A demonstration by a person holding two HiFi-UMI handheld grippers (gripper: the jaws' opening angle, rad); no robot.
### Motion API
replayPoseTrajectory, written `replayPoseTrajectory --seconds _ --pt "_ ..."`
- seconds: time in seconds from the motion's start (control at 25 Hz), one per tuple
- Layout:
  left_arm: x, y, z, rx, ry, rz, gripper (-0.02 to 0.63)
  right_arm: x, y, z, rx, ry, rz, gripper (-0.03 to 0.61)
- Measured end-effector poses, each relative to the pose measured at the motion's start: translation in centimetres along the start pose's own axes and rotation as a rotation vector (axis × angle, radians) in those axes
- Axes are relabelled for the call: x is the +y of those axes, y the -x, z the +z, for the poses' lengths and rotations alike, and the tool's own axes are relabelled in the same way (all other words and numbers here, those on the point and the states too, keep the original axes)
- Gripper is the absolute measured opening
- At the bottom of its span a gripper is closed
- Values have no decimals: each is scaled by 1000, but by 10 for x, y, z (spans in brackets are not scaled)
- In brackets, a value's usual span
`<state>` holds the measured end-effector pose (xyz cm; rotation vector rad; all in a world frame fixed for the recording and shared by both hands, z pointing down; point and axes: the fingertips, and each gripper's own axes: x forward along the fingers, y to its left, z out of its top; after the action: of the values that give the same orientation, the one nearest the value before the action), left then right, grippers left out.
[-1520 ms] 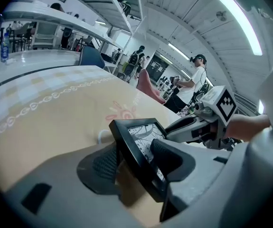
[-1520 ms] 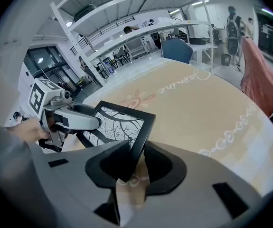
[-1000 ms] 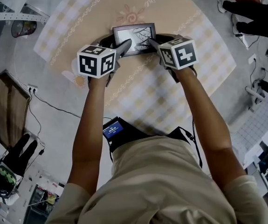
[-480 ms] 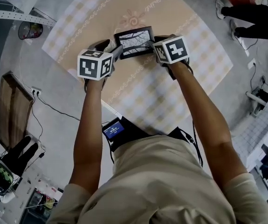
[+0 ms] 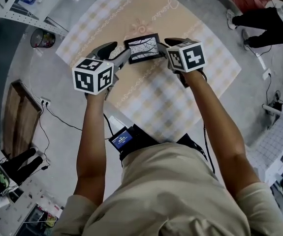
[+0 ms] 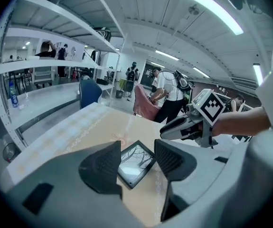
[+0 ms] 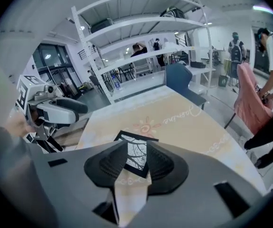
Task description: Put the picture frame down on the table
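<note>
The frame [image 5: 143, 47] lies flat on the table [image 5: 180, 100]. The left gripper [image 5: 117, 52] hangs over it, released and empty. The right gripper [image 5: 165, 44] has just been opening its jaws and grips nothing.

The picture frame [image 5: 143, 47] lies flat on the tabletop [image 5: 190, 97], in its far half, just on the near side of a printed sun motif [image 5: 142, 26]. Left of the tabletop a shelf rack [image 5: 33, 22] stands on the floor. A wooden board [image 5: 17, 117] is on the floor on that same side, closer in. A chair [image 7: 179, 82] stands behind the tabletop's far edge. Off the tabletop's right corner a person [image 5: 259, 18] is on the floor, well apart from the picture frame.
</note>
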<state>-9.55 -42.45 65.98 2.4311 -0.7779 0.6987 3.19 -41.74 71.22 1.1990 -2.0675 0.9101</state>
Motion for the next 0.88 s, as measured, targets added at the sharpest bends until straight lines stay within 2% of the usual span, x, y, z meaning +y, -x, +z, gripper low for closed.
replayPoseTrajectory --seconds 0.2,0.44,0.56,0.64,0.68,0.8,0.88 --pt "-43 46 30 -94 -49 -20 216 22 68 29 -151 30 49 66" --pt "-102 106 57 -205 -105 -28 183 54 159 45 -288 87 114 25" --pt "-138 138 62 -259 -129 -29 125 72 209 42 -344 125 143 16" --pt "-171 160 63 -316 -146 -36 47 83 249 32 -388 156 164 12" --pt "-188 171 65 -351 -155 -41 28 87 269 27 -412 174 172 11" --pt "-212 200 73 -442 -181 -47 8 103 306 28 -463 232 191 5" --pt "-213 216 76 -465 -197 -44 6 114 317 33 -477 264 207 5"
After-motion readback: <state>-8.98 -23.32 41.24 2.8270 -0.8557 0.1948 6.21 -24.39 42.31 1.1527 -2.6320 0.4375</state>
